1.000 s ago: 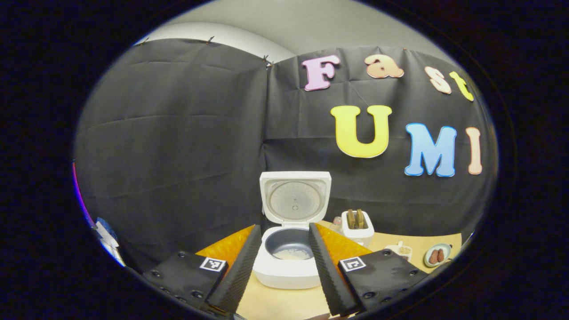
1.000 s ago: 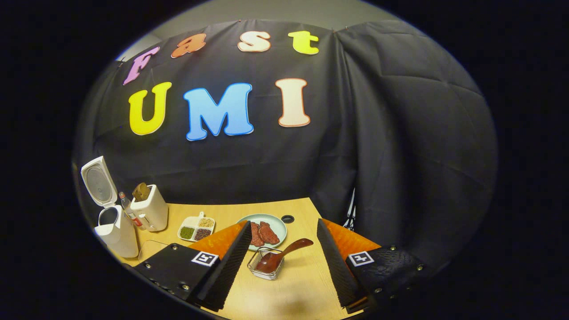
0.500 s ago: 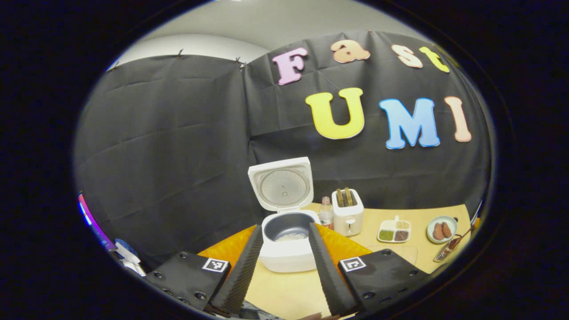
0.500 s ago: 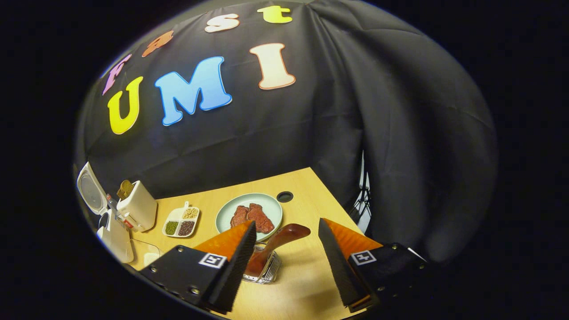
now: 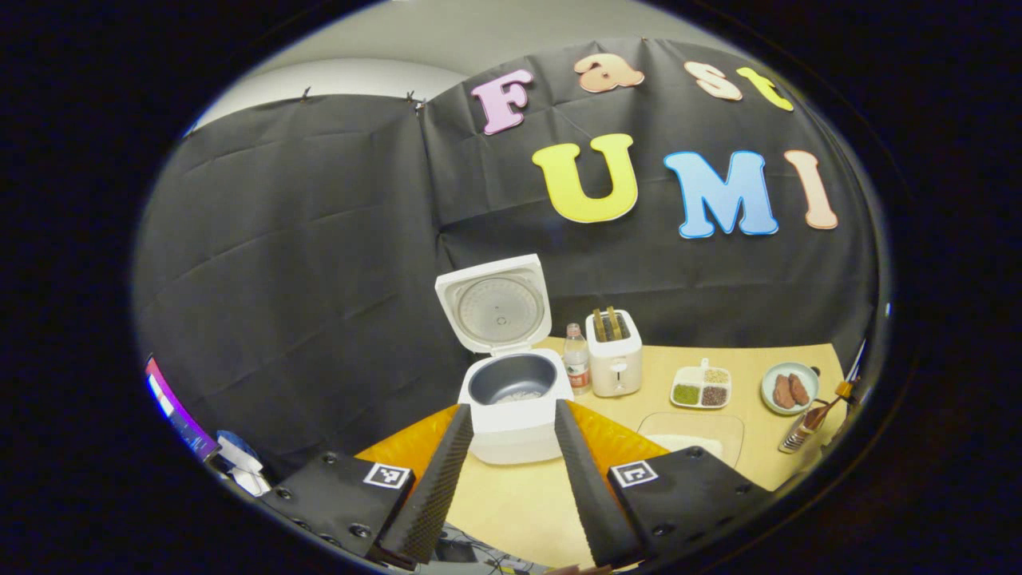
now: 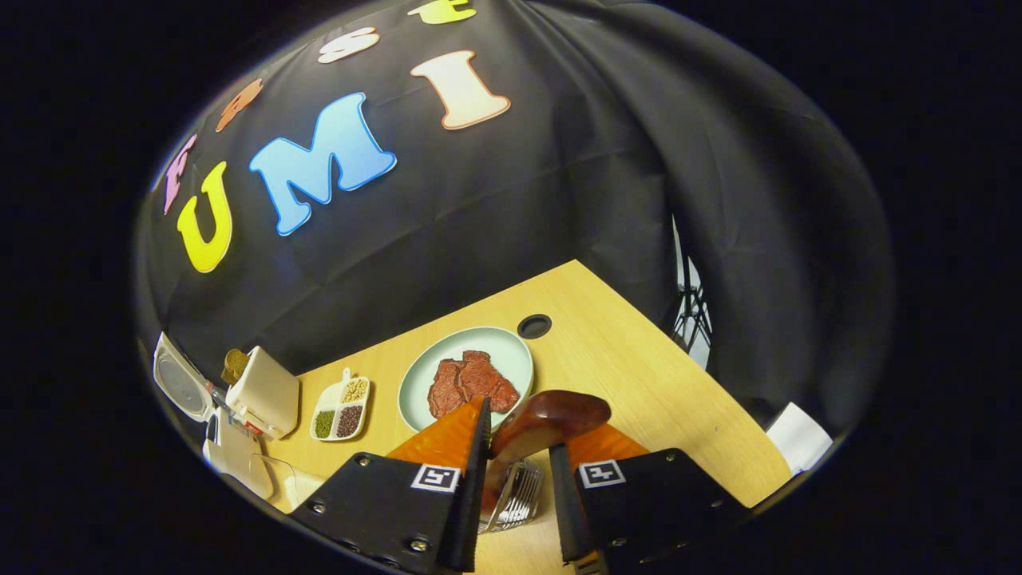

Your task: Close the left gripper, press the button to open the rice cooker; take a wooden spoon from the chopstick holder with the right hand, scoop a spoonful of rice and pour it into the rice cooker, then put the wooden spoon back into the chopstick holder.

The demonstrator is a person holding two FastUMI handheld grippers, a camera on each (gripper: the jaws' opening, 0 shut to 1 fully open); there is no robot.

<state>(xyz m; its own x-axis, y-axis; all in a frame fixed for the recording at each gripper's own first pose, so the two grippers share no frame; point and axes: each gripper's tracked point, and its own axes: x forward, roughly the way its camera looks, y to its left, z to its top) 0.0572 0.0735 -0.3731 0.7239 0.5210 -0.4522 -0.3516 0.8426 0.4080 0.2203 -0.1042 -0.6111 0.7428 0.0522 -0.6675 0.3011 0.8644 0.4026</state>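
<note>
The white rice cooker (image 5: pixel 511 415) stands with its lid (image 5: pixel 495 307) up and a little rice in the dark pot. My left gripper (image 5: pixel 503 479) is open, held back from the cooker and above the table's front edge. In the right gripper view, the wooden spoon (image 6: pixel 551 415) sticks up out of the wire chopstick holder (image 6: pixel 515 499). My right gripper (image 6: pixel 519 435) is shut on the spoon's handle just above the holder. The same holder (image 5: pixel 801 433) shows far right in the left gripper view. A glass dish of rice (image 5: pixel 691 438) lies in front of the toaster.
Right of the cooker stand a small bottle (image 5: pixel 575 363), a white toaster (image 5: pixel 613 355), a divided dish of beans (image 5: pixel 701 387) and a plate (image 6: pixel 423 375) with meat. A cable hole (image 6: pixel 533 325) sits behind the plate. The table's right edge (image 6: pixel 718 399) is close.
My left gripper has pulled back and up from the cooker. My right gripper has come down over the spoon handle and its fingers have shut on it.
</note>
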